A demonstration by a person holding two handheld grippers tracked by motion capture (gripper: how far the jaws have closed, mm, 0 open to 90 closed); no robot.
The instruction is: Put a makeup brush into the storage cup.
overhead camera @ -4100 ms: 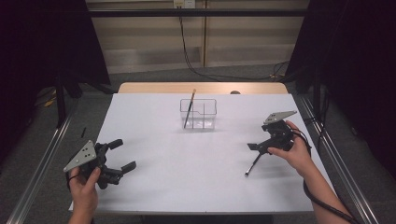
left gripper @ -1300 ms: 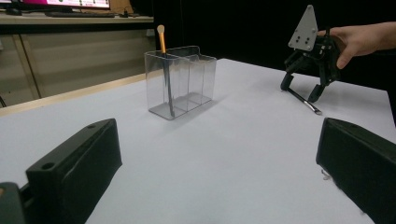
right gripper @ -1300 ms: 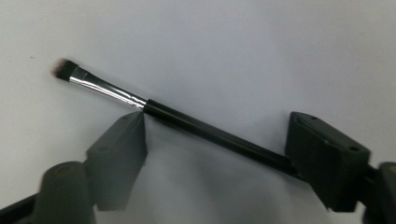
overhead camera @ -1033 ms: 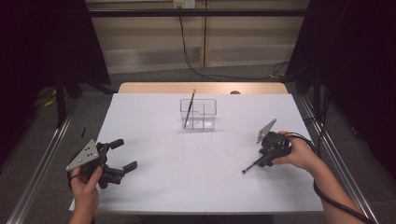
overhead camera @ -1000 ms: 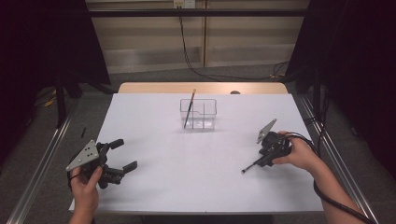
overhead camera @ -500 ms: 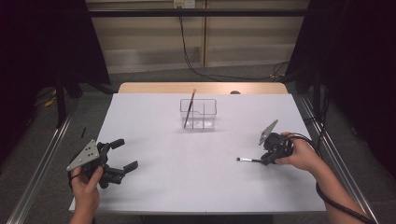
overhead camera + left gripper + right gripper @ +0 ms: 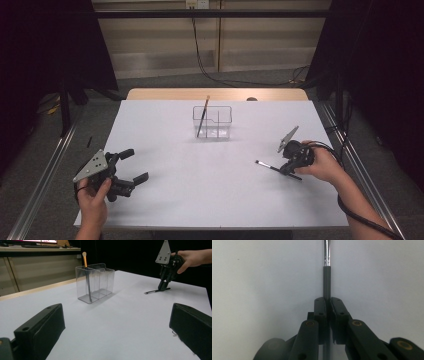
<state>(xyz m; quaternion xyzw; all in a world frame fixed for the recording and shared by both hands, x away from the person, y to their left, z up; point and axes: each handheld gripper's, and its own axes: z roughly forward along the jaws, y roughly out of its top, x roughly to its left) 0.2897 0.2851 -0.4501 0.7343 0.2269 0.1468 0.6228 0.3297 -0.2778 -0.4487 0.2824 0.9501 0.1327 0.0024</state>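
Note:
A thin black brush [image 7: 266, 165] lies on the white table [image 7: 200, 200] at the right, its silver ferrule [image 7: 326, 252] pointing away from the jaws. My right gripper [image 7: 286, 170] points down at it and is shut on the black handle [image 7: 326, 280]; its jaws have just been closing on the handle. Farther back in the middle stands a clear two-part box [image 7: 212, 122] with an orange-handled brush [image 7: 202, 116] leaning in its left part. My left gripper [image 7: 138, 164] rests at the front left, open and empty, aimed at the box [image 7: 96, 282].
The table's wooden far edge [image 7: 215, 94] lies behind the box. Metal rails [image 7: 45, 180] run along both sides of the table. The right gripper's cable [image 7: 350, 210] trails past the person's forearm.
The right gripper came down over the black brush and its jaws closed on the handle. The brush swung from slanting toward the front to pointing left. The left gripper stayed put.

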